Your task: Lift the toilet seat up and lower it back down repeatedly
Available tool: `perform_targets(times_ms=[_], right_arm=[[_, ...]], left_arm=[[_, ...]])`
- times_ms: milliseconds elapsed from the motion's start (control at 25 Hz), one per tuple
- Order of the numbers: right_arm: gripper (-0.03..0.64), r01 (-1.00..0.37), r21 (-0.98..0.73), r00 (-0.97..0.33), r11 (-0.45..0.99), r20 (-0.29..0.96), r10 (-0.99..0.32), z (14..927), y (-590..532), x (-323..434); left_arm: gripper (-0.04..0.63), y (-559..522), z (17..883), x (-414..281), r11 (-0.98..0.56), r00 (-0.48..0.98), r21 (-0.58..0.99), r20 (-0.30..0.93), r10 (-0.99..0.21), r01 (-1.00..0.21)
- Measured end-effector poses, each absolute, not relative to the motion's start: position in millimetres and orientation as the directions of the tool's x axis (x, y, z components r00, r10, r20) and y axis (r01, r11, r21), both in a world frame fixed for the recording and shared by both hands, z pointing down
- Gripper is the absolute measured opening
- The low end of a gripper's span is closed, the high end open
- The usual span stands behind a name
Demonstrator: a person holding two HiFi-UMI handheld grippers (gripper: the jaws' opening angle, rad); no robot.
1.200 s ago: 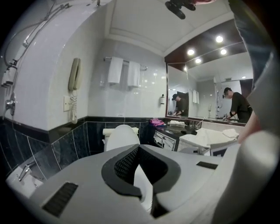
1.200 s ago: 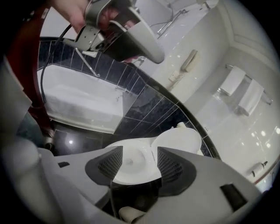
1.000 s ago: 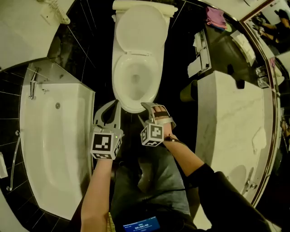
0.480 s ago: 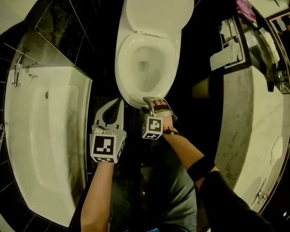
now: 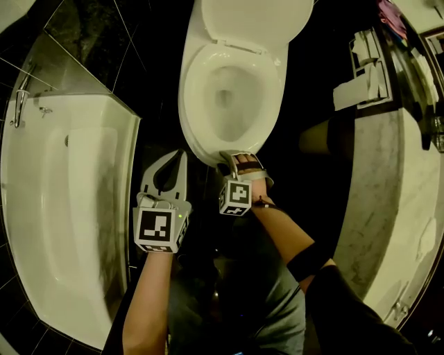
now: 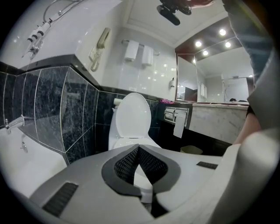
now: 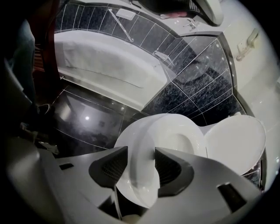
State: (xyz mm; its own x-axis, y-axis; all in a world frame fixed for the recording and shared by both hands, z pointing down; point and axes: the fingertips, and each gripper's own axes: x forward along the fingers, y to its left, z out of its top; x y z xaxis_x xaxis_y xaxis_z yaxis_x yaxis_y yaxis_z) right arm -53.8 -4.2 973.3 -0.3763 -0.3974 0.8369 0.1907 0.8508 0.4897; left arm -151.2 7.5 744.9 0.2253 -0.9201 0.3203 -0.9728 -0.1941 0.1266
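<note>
Toilet seat (image 5: 196,132) lies down on the bowl in the head view, with the lid (image 5: 253,17) raised beyond it. The right gripper (image 5: 236,158) sits at its front edge. The left gripper (image 5: 182,154) hangs just beside, over dark floor (image 5: 161,132), with the bathtub (image 5: 62,208) further to its left.

Left gripper view: the jaws are together and empty, with open air ahead toward the lid.

Right gripper view: the jaws, which have just been closing, clasp the seat's front rim.

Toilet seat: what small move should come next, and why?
Probably swing the toilet seat up toward the raised lid: it lies down on the bowl, and the right gripper, whose fingers have just been closing, now pinches its front rim.
</note>
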Motion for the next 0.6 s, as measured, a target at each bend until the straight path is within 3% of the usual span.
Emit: perform_targets(times_ms=[600], right_arm=[[0.155,0.187,0.506,-0.392,0.842,0.825,-0.408,951,-4,-59]], left_arm=[[-0.011,3,740,-154,-0.162,0.196,0.123,0.353,-0.915,-0.979]])
